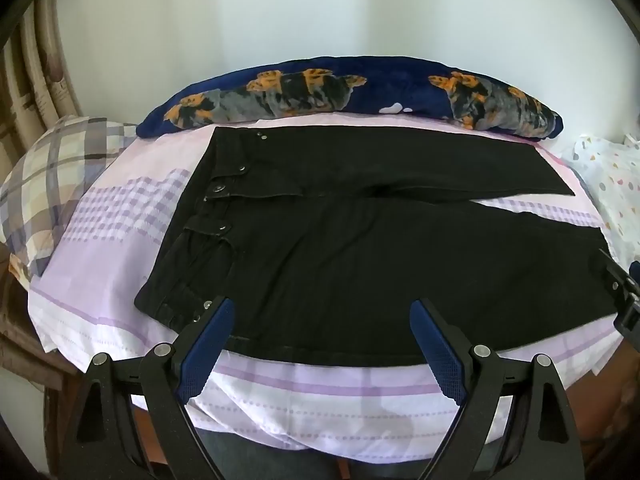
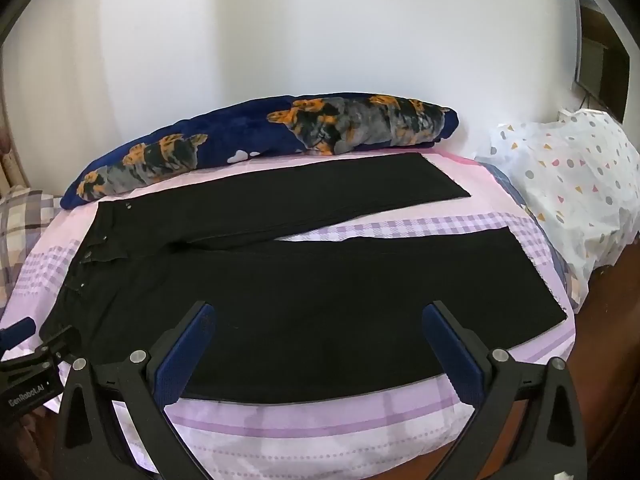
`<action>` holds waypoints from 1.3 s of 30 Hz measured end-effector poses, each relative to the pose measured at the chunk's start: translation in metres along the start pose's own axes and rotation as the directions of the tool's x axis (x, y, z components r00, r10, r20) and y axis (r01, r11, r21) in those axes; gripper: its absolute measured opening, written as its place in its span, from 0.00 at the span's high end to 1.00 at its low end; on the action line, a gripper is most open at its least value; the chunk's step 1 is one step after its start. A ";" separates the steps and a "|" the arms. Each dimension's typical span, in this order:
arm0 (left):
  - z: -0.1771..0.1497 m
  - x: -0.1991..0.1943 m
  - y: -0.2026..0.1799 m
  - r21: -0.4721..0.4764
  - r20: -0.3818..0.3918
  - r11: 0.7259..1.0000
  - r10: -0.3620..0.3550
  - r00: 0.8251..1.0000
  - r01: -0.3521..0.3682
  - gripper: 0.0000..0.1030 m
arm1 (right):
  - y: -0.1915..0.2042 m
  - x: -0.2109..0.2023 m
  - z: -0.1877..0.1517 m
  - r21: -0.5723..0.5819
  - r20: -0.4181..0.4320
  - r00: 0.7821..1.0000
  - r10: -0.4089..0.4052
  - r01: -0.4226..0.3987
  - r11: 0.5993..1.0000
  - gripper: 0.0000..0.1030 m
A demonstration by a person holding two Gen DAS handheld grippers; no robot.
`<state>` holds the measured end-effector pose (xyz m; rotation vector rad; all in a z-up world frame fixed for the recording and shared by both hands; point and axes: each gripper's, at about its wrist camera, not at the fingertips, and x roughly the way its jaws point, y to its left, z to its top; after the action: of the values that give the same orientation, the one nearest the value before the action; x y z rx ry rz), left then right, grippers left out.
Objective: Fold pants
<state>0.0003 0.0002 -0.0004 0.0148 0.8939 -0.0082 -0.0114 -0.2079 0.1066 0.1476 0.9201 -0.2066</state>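
Black pants (image 1: 360, 240) lie flat on a bed, waistband at the left, both legs spread apart and running to the right. In the right wrist view the pants (image 2: 300, 304) fill the middle, the near leg's hem at the right. My left gripper (image 1: 322, 316) hovers wide open over the near edge of the pants by the waistband, nothing between its blue pads. Over the near leg my right gripper (image 2: 320, 320) also stands wide open and holds nothing. The right gripper's body shows at the right edge of the left wrist view, and the left gripper's body at the lower left of the right wrist view.
The bed has a pink and purple checked sheet (image 1: 120, 208). A rolled navy blanket with orange print (image 1: 340, 92) lies along the far side by the white wall. A plaid pillow (image 1: 52, 176) sits at the left, a white dotted cloth (image 2: 572, 184) at the right.
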 end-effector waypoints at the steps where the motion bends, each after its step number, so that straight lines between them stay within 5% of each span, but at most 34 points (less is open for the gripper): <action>1: 0.000 0.001 0.000 -0.001 -0.001 1.000 0.000 1.000 0.000 0.13 | 0.000 0.000 -0.001 -0.002 -0.001 1.000 0.000 0.000 1.000 0.00; 39: -0.009 0.011 0.001 -0.013 0.006 1.000 -0.009 1.000 0.009 0.13 | -0.001 0.013 -0.012 -0.008 0.009 1.000 -0.029 0.030 1.000 0.00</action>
<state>-0.0002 0.0018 -0.0144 -0.0013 0.8879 -0.0110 -0.0129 -0.2081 0.0887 0.1252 0.9143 -0.2306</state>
